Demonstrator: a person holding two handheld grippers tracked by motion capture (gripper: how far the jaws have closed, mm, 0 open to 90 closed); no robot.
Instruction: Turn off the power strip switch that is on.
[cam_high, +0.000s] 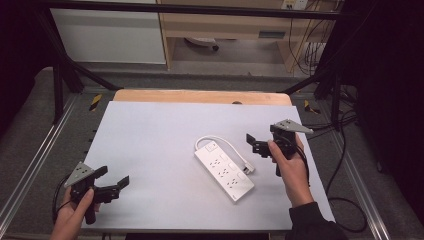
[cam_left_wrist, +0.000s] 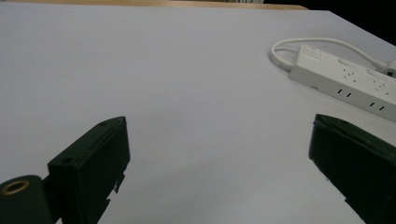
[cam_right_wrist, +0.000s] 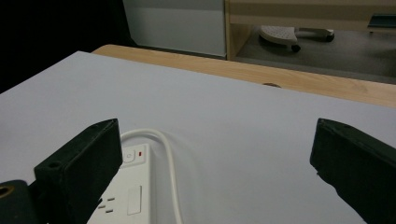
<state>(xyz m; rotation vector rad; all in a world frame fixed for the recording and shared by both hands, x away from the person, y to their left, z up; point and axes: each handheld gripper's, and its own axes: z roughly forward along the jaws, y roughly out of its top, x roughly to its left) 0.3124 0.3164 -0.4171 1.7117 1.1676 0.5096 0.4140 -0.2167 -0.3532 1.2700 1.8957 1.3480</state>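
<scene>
- A white power strip (cam_high: 224, 170) lies flat on the pale grey table cover (cam_high: 150, 150), a little right of the middle, set at a slant.
- Its white cord (cam_high: 223, 142) loops round the far end and runs back along the right side to a plug (cam_high: 248, 169) lying just beside the strip.
- The right gripper (cam_high: 253, 145) hangs near the strip's far end, just to its right, jaws wide apart and holding nothing.
- In the right gripper view the strip's switch end (cam_right_wrist: 133, 156) sits beside the left jaw; whether they touch is hard to tell.
- The left gripper (cam_high: 112, 177) is at the table's near left corner, well apart from the strip, jaws spread wide and empty.
</scene>
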